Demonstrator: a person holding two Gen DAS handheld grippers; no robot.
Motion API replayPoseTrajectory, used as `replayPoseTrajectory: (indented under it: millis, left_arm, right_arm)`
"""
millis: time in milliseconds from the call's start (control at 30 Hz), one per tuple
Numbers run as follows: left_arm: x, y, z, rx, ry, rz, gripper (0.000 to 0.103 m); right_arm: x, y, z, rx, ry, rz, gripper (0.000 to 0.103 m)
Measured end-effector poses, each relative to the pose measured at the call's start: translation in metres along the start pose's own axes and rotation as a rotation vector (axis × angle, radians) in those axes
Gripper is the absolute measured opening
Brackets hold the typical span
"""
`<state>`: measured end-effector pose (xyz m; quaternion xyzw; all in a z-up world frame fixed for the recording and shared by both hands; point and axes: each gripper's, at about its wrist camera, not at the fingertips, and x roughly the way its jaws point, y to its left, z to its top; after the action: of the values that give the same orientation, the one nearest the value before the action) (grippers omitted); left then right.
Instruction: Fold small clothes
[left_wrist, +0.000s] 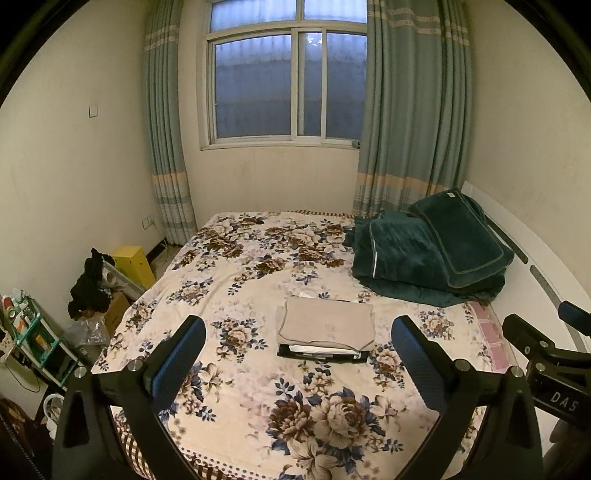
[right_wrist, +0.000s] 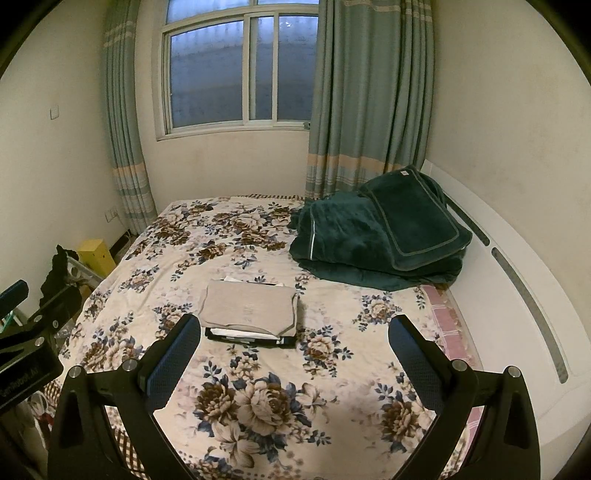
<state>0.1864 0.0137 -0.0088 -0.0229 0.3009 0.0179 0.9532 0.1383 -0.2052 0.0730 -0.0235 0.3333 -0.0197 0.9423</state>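
A small stack of folded clothes (left_wrist: 325, 326) lies in the middle of the floral bedspread (left_wrist: 258, 398), a beige garment on top, white and black ones under it. It also shows in the right wrist view (right_wrist: 249, 312). My left gripper (left_wrist: 298, 332) is open and empty, held above the bed's near end, short of the stack. My right gripper (right_wrist: 294, 330) is open and empty beside it, also short of the stack. The right gripper's body shows at the right edge of the left wrist view (left_wrist: 546, 354).
A dark green folded blanket (left_wrist: 428, 251) lies at the bed's far right by the white headboard (right_wrist: 517, 295). Boxes, a yellow box (left_wrist: 135, 264), black clothing (left_wrist: 90, 284) and a shelf (left_wrist: 33, 339) crowd the floor left of the bed. Window and curtains stand behind.
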Motion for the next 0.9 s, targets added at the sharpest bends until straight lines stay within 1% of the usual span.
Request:
replayPoseTrajectory:
  millis: [200,733,900]
  left_arm:
    - [0.0,0.001,0.004,0.003,-0.001,-0.001,0.103]
    - [0.0,0.0,0.002,0.004,0.001,0.003,0.103]
    - [-0.002,0.004,0.004,0.001,0.0,0.003,0.103]
  right_arm:
    - [0.0,0.001,-0.001,-0.005,-0.002,-0.002,0.103]
    - [0.001,0.004,0.001,-0.001,0.0,0.002,0.103]
    - [0.005,0.012,0.003,-0.01,0.005,0.012,0.103]
